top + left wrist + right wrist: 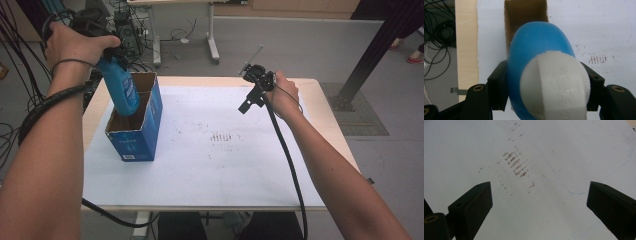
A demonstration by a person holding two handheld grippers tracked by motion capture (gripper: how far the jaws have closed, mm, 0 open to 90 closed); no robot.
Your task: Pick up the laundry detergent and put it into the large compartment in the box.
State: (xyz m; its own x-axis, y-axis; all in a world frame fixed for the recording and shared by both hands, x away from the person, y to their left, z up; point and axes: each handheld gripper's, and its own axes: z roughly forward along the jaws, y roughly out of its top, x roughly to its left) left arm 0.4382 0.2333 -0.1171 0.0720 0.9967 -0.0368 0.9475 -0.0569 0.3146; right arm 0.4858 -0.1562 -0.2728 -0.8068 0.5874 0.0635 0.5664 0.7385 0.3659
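While left tongs (pixel 111 59) clamped blue bottle (pixel 121 90) near its white cap (pixel 555 86), smooth rounded plastic body hung w/ base down inside open cardboard box (pixel 136 131). Box: blue printed outside, plain brown inside, rectangular, stood at left of tabletop (pixel 320 97). White sheet (pixel 210 170) covered wood top, w/ brownish scuff marks (pixel 221 137) mid-sheet. Right tongs (pixel 246 106) held wide, nothing betw. jaws, well apart from box. Cables on floor beyond.
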